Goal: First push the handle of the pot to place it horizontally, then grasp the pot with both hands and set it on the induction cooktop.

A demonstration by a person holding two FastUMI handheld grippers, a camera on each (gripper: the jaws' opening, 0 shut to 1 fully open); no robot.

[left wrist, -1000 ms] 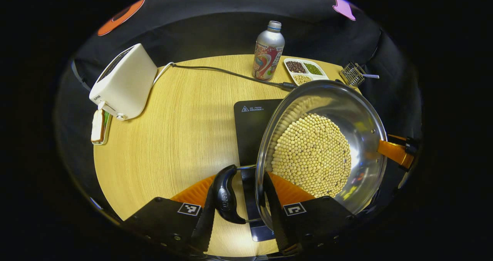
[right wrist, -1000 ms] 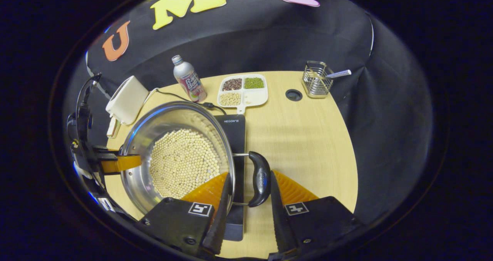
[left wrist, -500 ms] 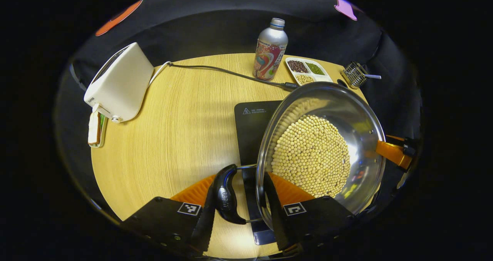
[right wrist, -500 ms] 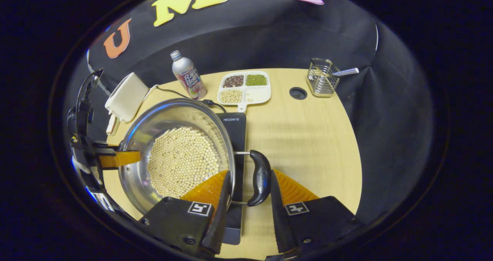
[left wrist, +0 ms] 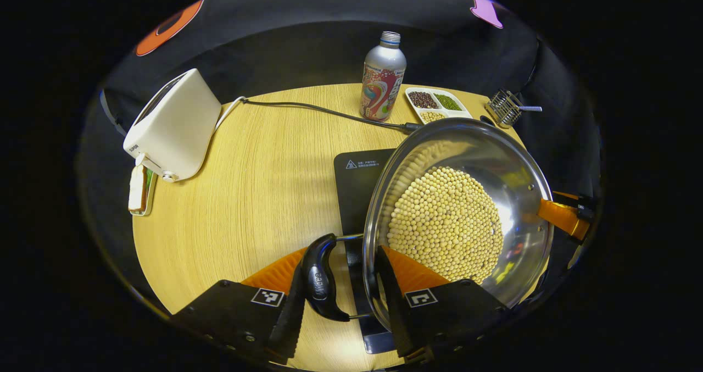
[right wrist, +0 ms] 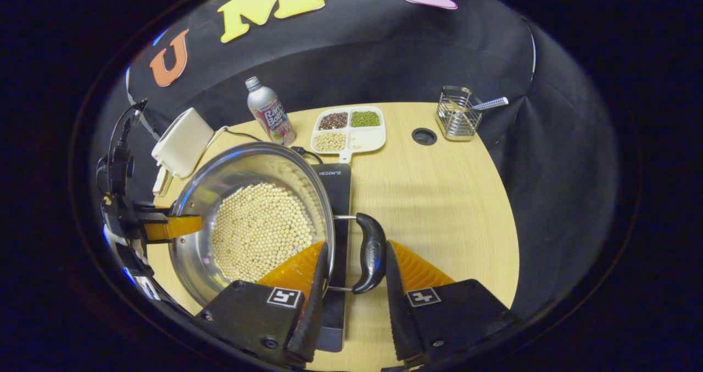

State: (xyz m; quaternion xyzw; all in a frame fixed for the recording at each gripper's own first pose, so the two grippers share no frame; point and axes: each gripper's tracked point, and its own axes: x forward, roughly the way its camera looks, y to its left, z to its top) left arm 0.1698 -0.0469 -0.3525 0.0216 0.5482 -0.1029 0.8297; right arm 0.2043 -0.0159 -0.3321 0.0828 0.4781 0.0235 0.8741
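Little has shifted since half a second ago: in the left gripper view the pot [left wrist: 458, 218] sits slightly lower against the induction cooktop [left wrist: 358, 188], and the bottle [left wrist: 383, 78] and toaster [left wrist: 173, 126] have slid a touch down the frame; grips unchanged. Pot is steel, wide, with a layer of pale soybeans [left wrist: 445, 223] in the bottom. It is held above the cooktop, between the two grippers, covering most of the dark glass; whether its base touches the glass cannot be told. Left gripper [left wrist: 339, 292] is at the pot's left rim: one finger lies outside the black side handle [left wrist: 319, 277], the other against the pot wall inside the rim, so handle and rim sit between the fingers. Jaws are part-closed and clamped on that handle. In the right gripper view the right gripper [right wrist: 351, 295] mirrors this at the opposite rim: black handle [right wrist: 372, 253] and rim edge pinched between its fingers, jaws narrowed around them. The left gripper [right wrist: 165, 226] shows at the far rim in this view, fingers reaching onto the pot [right wrist: 252, 223]. Cooktop [right wrist: 336, 196] edge shows just beyond the pot on the wooden table [right wrist: 439, 207]. Farther back: divided dish of grains [right wrist: 347, 127], wire holder [right wrist: 455, 114], bottle [right wrist: 269, 112], toaster [right wrist: 182, 141].
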